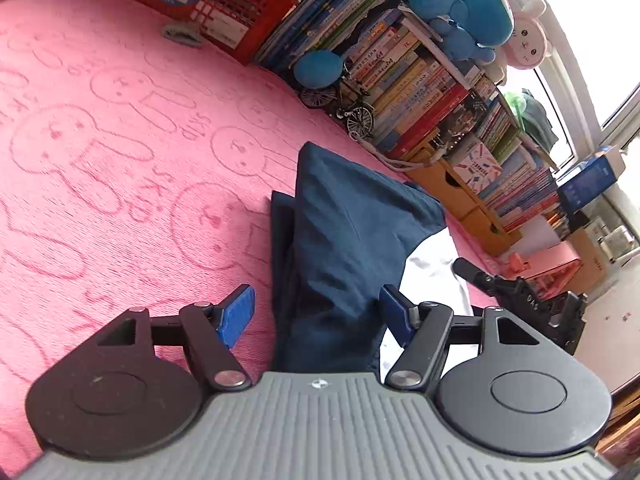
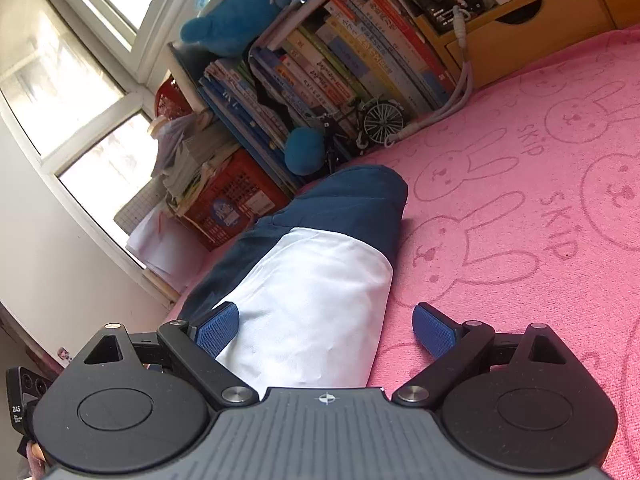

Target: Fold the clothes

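A folded navy and white garment [image 1: 344, 236] lies on the pink rabbit-print blanket [image 1: 120, 160]. My left gripper [image 1: 318, 312] is open, its blue pads [image 1: 238, 314] on either side of the garment's navy part. In the right wrist view the garment [image 2: 316, 280] shows its white part nearest me and the navy part beyond. My right gripper [image 2: 326, 332] is open, the pads [image 2: 434, 334] on either side of the white end. The right gripper's black body shows at the right of the left wrist view [image 1: 528, 300].
Shelves of books [image 1: 420, 80] and a yellow drawer unit [image 2: 532, 28] line the blanket's far edge. A red crate [image 1: 208, 4], a small model bicycle [image 2: 376, 124], blue and pink plush toys [image 1: 480, 8] and a window [image 2: 80, 80] stand behind. The blanket [image 2: 520, 200] stretches out beside the garment.
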`<state>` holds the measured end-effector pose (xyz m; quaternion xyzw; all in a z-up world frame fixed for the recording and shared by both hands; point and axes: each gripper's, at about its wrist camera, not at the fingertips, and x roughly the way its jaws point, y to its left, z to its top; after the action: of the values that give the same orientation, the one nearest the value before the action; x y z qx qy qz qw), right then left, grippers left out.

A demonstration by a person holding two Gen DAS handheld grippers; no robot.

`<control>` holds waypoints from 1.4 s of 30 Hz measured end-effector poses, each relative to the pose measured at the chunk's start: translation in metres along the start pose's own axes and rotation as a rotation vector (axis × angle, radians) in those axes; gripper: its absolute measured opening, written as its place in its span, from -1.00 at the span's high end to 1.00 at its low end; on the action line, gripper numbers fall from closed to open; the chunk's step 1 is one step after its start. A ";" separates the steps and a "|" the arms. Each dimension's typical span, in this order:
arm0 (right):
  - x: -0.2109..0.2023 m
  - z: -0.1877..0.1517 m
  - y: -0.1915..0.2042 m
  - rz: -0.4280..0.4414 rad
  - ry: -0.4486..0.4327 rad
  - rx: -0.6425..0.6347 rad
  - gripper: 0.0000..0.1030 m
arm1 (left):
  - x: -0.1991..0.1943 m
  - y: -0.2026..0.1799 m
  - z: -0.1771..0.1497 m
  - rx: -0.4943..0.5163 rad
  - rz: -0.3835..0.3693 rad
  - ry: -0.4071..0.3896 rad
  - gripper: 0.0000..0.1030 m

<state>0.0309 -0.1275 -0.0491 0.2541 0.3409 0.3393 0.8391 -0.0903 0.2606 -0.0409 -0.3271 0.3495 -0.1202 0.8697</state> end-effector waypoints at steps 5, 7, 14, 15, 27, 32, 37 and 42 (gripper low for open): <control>0.009 0.006 0.002 -0.013 0.014 -0.015 -0.90 | 0.020 0.001 0.004 -0.011 -0.026 0.012 -0.18; 0.014 0.012 -0.002 -0.017 0.007 0.006 -0.90 | 0.021 0.005 0.004 -0.022 -0.042 0.011 -0.12; 0.039 0.026 -0.002 0.008 0.084 0.067 -0.39 | 0.018 0.016 0.000 -0.064 -0.079 -0.012 0.22; 0.038 0.026 0.002 -0.007 0.082 0.046 -0.31 | 0.017 0.015 -0.001 -0.058 -0.077 -0.018 0.25; 0.001 0.084 -0.010 -0.039 -0.045 0.059 0.14 | 0.075 -0.045 0.023 0.057 -0.126 0.023 0.37; -0.003 0.155 -0.042 -0.305 -0.088 0.005 -0.07 | 0.129 -0.098 0.036 0.186 -0.077 0.010 0.38; -0.075 0.147 -0.036 -0.339 -0.171 -0.117 -0.46 | 0.100 -0.118 0.013 0.382 0.013 -0.112 0.35; -0.143 0.068 -0.002 -0.433 -0.175 -0.365 -0.49 | 0.052 -0.131 -0.023 0.544 0.163 -0.277 0.27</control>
<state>0.0055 -0.2483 0.0502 0.0488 0.2469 0.1848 0.9500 -0.0658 0.1282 0.0048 -0.0666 0.2079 -0.0934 0.9714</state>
